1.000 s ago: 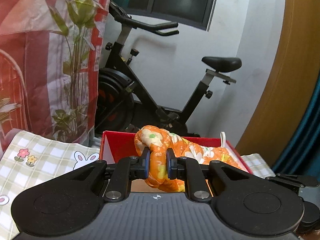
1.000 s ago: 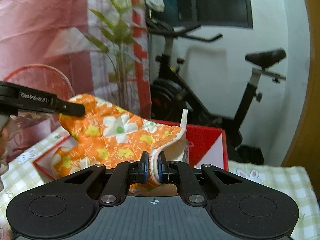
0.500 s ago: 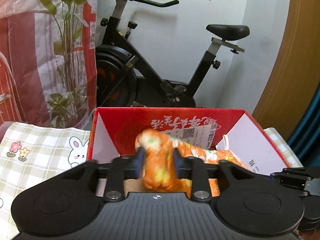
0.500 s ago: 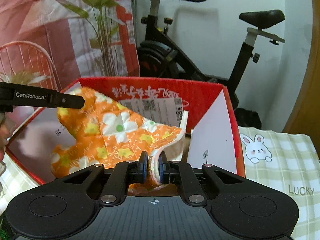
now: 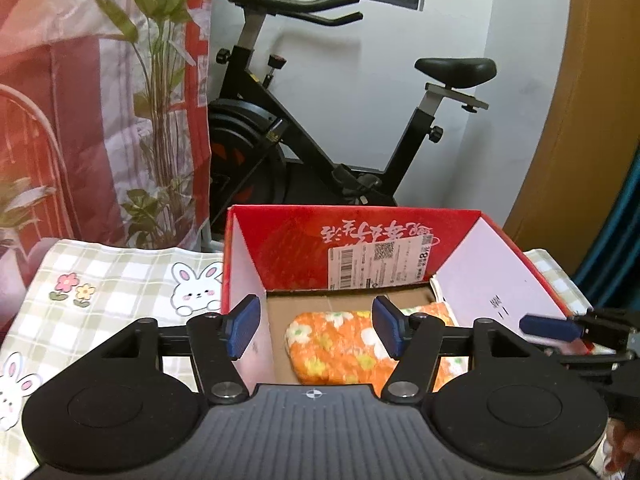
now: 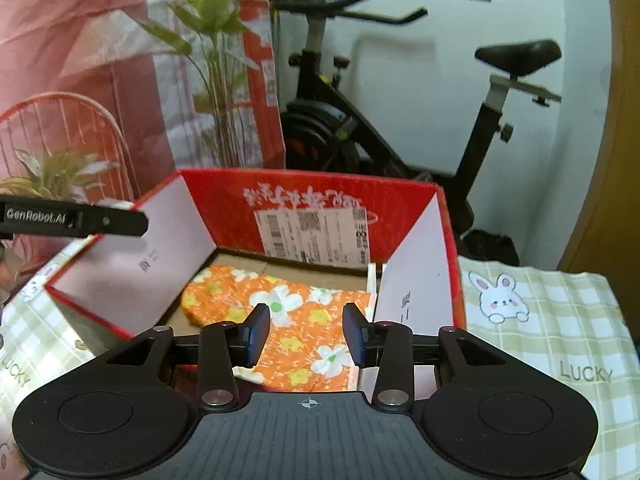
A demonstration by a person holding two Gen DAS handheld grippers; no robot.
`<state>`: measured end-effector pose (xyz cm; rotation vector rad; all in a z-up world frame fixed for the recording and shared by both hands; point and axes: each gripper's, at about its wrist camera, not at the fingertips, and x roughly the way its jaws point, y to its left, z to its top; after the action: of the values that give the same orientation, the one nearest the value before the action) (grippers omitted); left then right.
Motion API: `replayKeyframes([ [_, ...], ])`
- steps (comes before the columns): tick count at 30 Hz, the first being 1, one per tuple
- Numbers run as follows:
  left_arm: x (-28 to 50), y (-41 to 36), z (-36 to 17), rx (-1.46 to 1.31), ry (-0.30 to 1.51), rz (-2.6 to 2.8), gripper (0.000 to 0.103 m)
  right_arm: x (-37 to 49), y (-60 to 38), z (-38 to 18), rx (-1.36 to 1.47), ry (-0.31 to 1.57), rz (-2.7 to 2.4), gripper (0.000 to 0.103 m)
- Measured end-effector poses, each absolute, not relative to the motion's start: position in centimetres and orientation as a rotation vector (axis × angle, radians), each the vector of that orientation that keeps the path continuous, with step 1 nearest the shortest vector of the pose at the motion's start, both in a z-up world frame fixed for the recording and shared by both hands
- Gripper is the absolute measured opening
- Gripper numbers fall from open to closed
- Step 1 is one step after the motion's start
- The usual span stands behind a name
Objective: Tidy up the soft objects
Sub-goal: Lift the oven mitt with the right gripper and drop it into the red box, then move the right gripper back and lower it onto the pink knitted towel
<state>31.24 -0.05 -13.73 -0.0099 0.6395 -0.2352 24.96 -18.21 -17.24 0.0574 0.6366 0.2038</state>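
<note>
An orange flowered oven mitt (image 5: 332, 346) lies flat on the bottom of an open red cardboard box (image 5: 360, 236); it also shows in the right wrist view (image 6: 296, 320) inside the same box (image 6: 320, 192). My left gripper (image 5: 314, 330) is open and empty above the box's near left side. My right gripper (image 6: 306, 334) is open and empty just above the mitt's near end. One finger of the right gripper (image 5: 548, 328) shows at the right of the left wrist view, and the left gripper's finger (image 6: 76, 220) shows at the left of the right wrist view.
The box stands on a green checked cloth with rabbits (image 5: 120, 280) (image 6: 540, 312). An exercise bike (image 5: 320, 140) stands behind the box by the white wall. A plant and a red-and-white curtain (image 5: 100, 100) are at the back left.
Both grippers held the mitt over the box, lowered it in, then opened. The mitt now lies flat on the box bottom, free of both grippers.
</note>
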Motion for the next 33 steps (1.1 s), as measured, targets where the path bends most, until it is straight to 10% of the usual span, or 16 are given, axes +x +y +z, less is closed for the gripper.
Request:
replayKeyframes([
  [23, 14.2, 5.1, -15.5, -0.098, 0.669, -0.185, 0.064, 8.3, -17.0, -18.3, 0.13, 0.552, 0.262, 0.039],
  [33, 11.1, 4.5, -20.0, -0.177, 0.751, -0.17, 0.064, 5.2, -15.4, -21.8, 0.055, 0.585, 0.236, 0.061],
])
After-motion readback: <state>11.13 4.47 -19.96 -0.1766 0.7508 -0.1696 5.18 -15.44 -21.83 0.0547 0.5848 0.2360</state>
